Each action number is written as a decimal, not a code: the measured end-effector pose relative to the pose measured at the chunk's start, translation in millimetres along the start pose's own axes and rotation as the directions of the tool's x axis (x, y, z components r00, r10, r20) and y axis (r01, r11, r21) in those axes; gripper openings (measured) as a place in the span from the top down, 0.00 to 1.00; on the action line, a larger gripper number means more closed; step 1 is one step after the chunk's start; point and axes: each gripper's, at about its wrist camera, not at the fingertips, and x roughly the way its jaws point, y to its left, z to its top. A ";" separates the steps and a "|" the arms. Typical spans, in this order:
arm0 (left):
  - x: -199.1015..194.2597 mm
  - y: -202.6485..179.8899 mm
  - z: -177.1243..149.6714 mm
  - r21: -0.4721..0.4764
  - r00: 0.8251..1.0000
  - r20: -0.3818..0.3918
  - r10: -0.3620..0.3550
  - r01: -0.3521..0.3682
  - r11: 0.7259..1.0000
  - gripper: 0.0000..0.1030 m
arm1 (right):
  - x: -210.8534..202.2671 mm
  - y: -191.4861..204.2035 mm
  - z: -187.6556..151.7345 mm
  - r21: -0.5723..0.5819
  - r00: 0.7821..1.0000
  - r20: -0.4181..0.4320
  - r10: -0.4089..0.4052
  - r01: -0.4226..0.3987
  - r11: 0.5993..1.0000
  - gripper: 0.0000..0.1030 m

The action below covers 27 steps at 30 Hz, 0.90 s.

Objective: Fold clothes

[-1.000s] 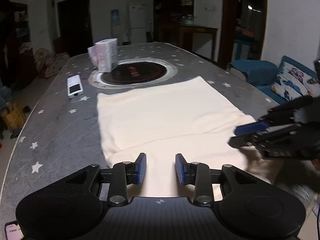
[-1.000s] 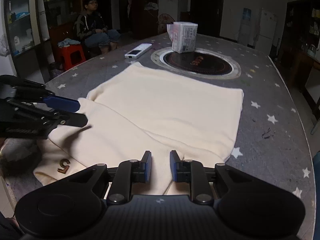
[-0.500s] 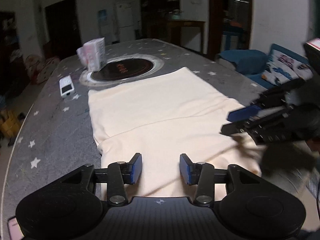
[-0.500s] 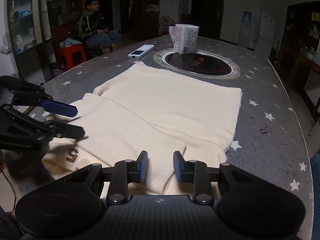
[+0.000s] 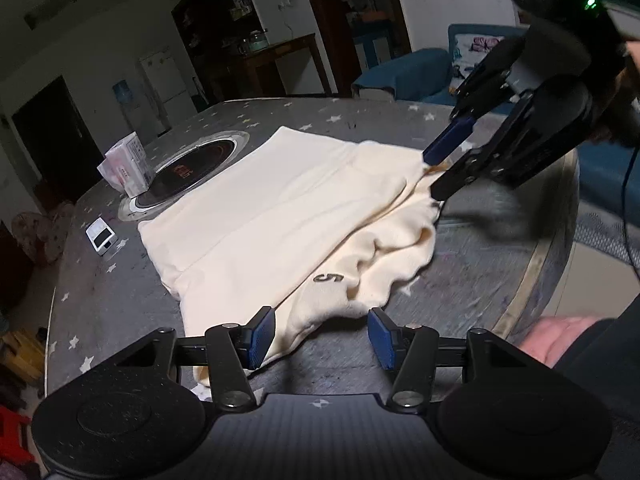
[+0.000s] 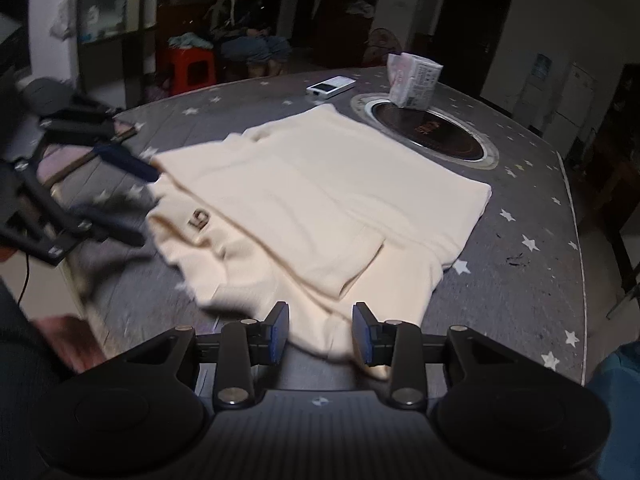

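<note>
A cream garment [image 5: 280,216], partly folded and marked with a dark "5" [image 5: 329,278], lies across the near half of the star-patterned table [image 5: 100,280], its rumpled end at the near edge. The left gripper [image 5: 322,334] hangs over that end with its jaws opening, cloth below them but not pinched. The right gripper [image 6: 320,334] is also opening over the garment's near corner, nothing pressed between its pads. Toward the far edge, a tissue pack [image 6: 414,86] rests on the round inset burner [image 6: 428,132], a white remote [image 6: 331,86] beside it.
</note>
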 end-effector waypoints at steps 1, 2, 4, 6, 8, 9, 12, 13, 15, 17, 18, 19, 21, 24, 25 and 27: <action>1.3 -0.7 -1.0 0.006 1.000 0.004 0.004 -0.004 1.000 0.48 | -1.2 1.9 -2.1 -0.014 1.000 -0.002 0.000 0.000 1.000 0.61; 3.0 -1.4 -1.8 0.014 1.000 0.007 0.013 -0.013 1.000 0.51 | -1.8 3.9 -4.0 -0.027 1.000 -0.002 -0.003 0.002 1.000 0.54; 5.5 -3.2 -3.0 0.030 0.999 0.013 0.032 -0.032 0.999 0.59 | -2.2 7.5 -7.4 -0.050 1.000 0.001 -0.008 0.008 0.999 0.53; 6.6 -3.5 -3.5 0.036 0.998 0.029 0.048 -0.049 0.998 0.72 | -1.5 10.5 -10.8 -0.072 1.000 0.005 -0.010 0.010 0.997 0.53; 7.6 -0.7 -2.2 0.022 0.998 0.037 0.056 -0.057 0.998 0.90 | 0.0 13.4 -14.1 -0.092 1.000 0.009 -0.010 0.011 0.996 0.50; 8.2 2.1 -1.1 0.007 0.998 0.038 0.059 -0.060 0.998 0.91 | 1.6 15.2 -16.0 -0.104 1.000 0.010 -0.014 0.015 0.994 0.49; 7.1 16.4 5.5 -0.054 0.997 0.048 0.052 -0.050 0.997 0.97 | 4.7 20.5 -20.1 -0.142 0.999 0.032 -0.022 0.027 0.989 0.48; 6.4 21.1 8.5 -0.067 0.997 0.056 0.051 -0.047 0.997 0.97 | 4.8 21.7 -20.2 -0.153 0.999 0.042 -0.022 0.028 0.988 0.48; 7.4 28.6 15.1 -0.086 0.996 0.068 0.055 -0.049 0.995 0.97 | 5.9 22.7 -19.4 -0.163 0.998 0.057 -0.014 0.023 0.986 0.47; 11.7 34.1 20.2 -0.103 0.997 0.067 0.050 -0.043 0.994 0.98 | 10.0 21.8 -18.1 -0.162 0.997 0.080 -0.002 0.015 0.987 0.47; 14.2 36.7 22.6 -0.111 0.997 0.065 0.046 -0.039 0.993 0.98 | 12.6 20.9 -17.4 -0.160 0.996 0.092 0.004 0.011 0.987 0.47; 16.7 39.3 25.1 -0.120 0.997 0.063 0.042 -0.035 0.992 0.98 | 15.1 20.0 -16.5 -0.156 0.994 0.104 0.009 0.007 0.988 0.47; 18.0 44.5 27.5 -0.129 0.998 0.063 0.026 -0.018 0.992 0.98 | 18.9 18.3 -14.2 -0.157 0.993 0.120 0.020 -0.001 0.988 0.47; 8.5 52.3 23.6 -0.115 0.997 0.072 -0.026 0.034 0.993 0.95 | 15.5 18.9 -13.7 -0.205 0.992 0.122 0.020 0.005 0.979 0.47; 4.6 53.3 21.6 -0.104 0.996 0.071 -0.044 0.051 0.993 0.95 | 13.2 19.0 -15.4 -0.218 0.992 0.125 0.032 -0.004 0.976 0.47; -1.4 50.2 17.9 -0.067 0.996 0.072 -0.061 0.066 0.996 0.91 | 12.0 18.8 -17.2 -0.224 0.990 0.130 0.049 -0.019 0.974 0.48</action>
